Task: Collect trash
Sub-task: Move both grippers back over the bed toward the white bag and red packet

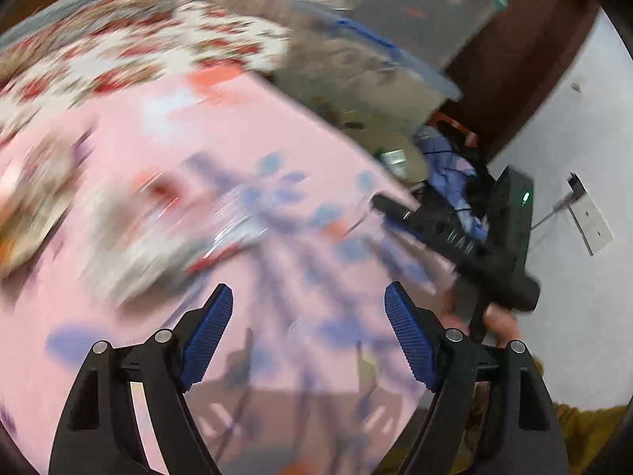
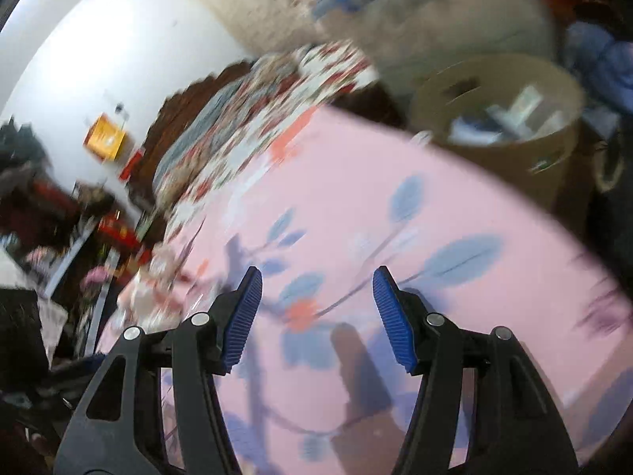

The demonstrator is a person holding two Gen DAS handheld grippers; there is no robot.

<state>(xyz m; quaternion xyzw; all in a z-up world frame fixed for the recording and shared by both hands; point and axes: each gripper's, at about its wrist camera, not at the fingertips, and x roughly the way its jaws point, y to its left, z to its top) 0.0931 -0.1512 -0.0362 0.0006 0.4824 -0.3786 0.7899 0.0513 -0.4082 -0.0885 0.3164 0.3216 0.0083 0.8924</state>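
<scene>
Both views are blurred by motion. My left gripper (image 1: 308, 297) is open and empty above a pink sheet with blue leaves (image 1: 245, 138). A crumpled clear wrapper with red print (image 1: 166, 221) lies on the sheet ahead and left of it. My right gripper (image 2: 316, 281) is open and empty over the same pink sheet (image 2: 356, 182). A brown round bin (image 2: 510, 118) holding scraps stands beyond the sheet's edge at the upper right. Blurred wrappers (image 2: 158, 285) lie at the sheet's left edge. The other hand-held gripper (image 1: 467, 237) shows at the right in the left wrist view.
A floral quilt (image 1: 118, 51) covers the far side of the bed. Clear storage tubs with blue lids (image 1: 395, 39) stand beyond the bed. The brown bin (image 1: 399, 154) and blue cloth (image 1: 455, 166) sit by the bed's right edge. Clutter fills the floor (image 2: 59, 217) at the left.
</scene>
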